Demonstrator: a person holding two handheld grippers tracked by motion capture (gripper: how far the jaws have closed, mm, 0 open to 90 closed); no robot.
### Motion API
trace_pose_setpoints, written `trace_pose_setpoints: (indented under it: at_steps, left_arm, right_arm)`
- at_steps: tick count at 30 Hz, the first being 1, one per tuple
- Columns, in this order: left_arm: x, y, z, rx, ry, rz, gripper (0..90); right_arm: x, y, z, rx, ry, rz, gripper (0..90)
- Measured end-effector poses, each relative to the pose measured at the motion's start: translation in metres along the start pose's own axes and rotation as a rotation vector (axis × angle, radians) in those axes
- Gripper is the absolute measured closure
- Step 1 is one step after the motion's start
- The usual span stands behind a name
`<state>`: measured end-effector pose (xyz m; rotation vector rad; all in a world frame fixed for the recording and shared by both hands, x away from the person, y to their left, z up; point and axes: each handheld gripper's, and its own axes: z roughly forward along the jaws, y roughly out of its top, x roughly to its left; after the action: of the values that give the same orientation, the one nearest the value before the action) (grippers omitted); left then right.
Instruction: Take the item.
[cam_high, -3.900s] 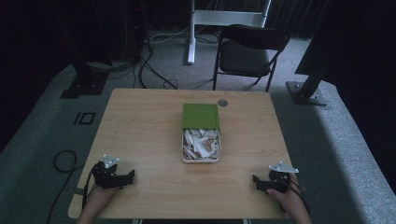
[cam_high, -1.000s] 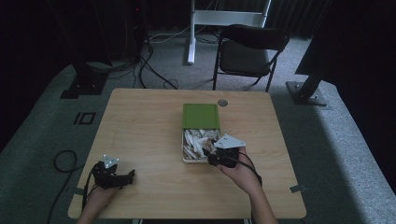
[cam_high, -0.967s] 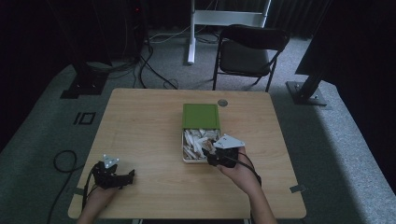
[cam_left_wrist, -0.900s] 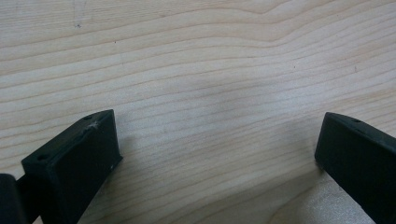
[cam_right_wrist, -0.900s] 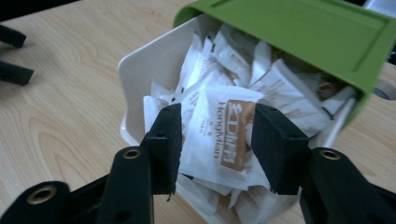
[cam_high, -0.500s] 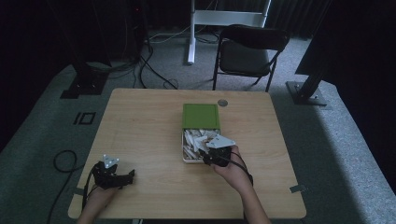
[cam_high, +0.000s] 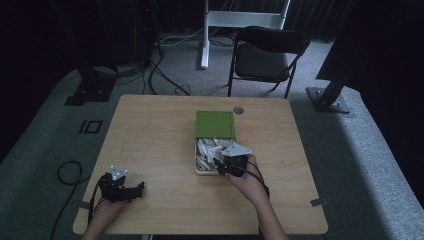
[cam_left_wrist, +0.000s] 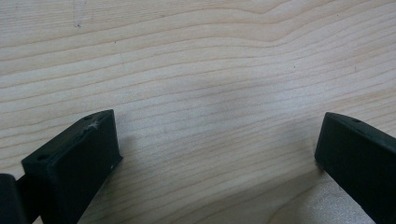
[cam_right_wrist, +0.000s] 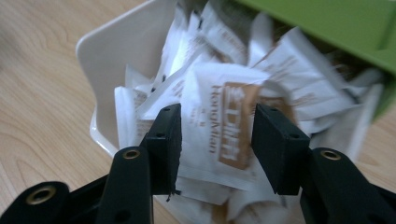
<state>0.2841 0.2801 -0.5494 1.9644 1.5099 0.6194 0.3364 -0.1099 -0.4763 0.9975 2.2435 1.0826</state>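
Note:
On the wooden table (cam_high: 150, 130) stands a white box (cam_high: 198, 170) whose green lid (cam_high: 215, 124) is slid back, showing several white packets (cam_high: 207, 150). My right gripper (cam_high: 218, 165) reaches into the box's near right corner. In the right gripper view this gripper (cam_right_wrist: 215, 123) is open, one jaw on each side of a white packet with a brown label (cam_right_wrist: 219, 88), just inside the box wall (cam_right_wrist: 107, 60) and below the green lid (cam_right_wrist: 327, 18). My left gripper (cam_high: 139, 189) rests at the table's front left. It stands open (cam_left_wrist: 219, 126) over bare wood.
A small round grommet (cam_high: 238, 109) sits in the tabletop behind the box. Beyond the table are a black folding chair (cam_high: 270, 55), a white stand post (cam_high: 205, 30), floor cables (cam_high: 160, 75) and black stand bases (cam_high: 327, 97). Bare wood lies left of the box.
The right gripper came from the table's front right corner to the box, and in the last second it edged left and lower among the packets. The left gripper stayed put.

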Motion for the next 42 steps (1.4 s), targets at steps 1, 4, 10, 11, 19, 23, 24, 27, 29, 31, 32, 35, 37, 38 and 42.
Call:
trace_pose_setpoints:
  at_steps: [1,4,10,11,19,23,24,27,29,31,32,35,37,38,42]
  left_arm:
    - [0.000,0.000,0.000,0.000,0.000,0.000,0.6]
    - [0.000,0.000,0.000,0.000,0.000,0.000,0.6]
    - [0.000,0.000,0.000,0.001,0.000,0.001,0.6]
    - [0.000,0.000,0.000,0.001,0.000,0.001,0.6]
    - [0.000,0.000,0.000,0.000,0.000,0.001,0.6]
    - [0.000,0.000,0.000,0.001,0.001,0.003,0.6]
    - [0.000,0.000,0.000,0.001,0.000,0.003,0.6]
    - [0.000,0.000,0.000,0.001,0.000,0.001,0.6]
    - [0.000,0.000,0.000,0.001,0.000,0.001,0.6]
    - [0.000,0.000,0.000,0.001,0.000,0.001,0.6]
    - [0.000,0.000,0.000,0.001,0.001,0.003,0.6]
    - [0.000,0.000,0.000,0.001,0.000,0.002,0.6]
    - [0.000,0.000,0.000,0.002,0.000,0.002,0.6]
    - [0.000,0.000,0.000,0.002,0.000,0.002,0.6]
    - [0.000,0.000,0.000,0.002,0.000,0.002,0.6]
  right_arm:
    - [0.001,0.000,0.003,0.002,0.005,0.001,52.8]
    - [0.001,0.000,0.008,0.004,-0.004,0.013,55.8]
    - [-0.003,0.002,0.006,0.003,-0.006,0.057,81.6]
    - [-0.003,0.002,0.006,0.003,-0.006,0.057,81.6]
    - [-0.006,0.011,-0.012,-0.057,0.011,0.036,84.1]
    - [-0.010,0.018,-0.025,-0.096,0.018,0.038,84.1]
    - [-0.011,0.020,-0.028,-0.103,0.013,0.034,84.1]
    - [-0.015,0.024,-0.037,-0.130,0.003,0.027,84.1]
    - [-0.017,0.025,-0.041,-0.137,-0.002,0.033,84.1]
    - [-0.023,0.027,-0.048,-0.159,-0.009,0.049,84.1]
    - [-0.033,0.028,-0.054,-0.174,-0.036,0.061,84.1]
    - [-0.043,0.028,-0.059,-0.192,-0.084,0.056,84.0]
    - [-0.051,0.027,-0.060,-0.205,-0.100,0.073,84.0]
    - [-0.054,0.027,-0.061,-0.208,-0.112,0.075,84.0]
    - [-0.072,0.021,-0.062,-0.200,-0.160,0.090,84.0]
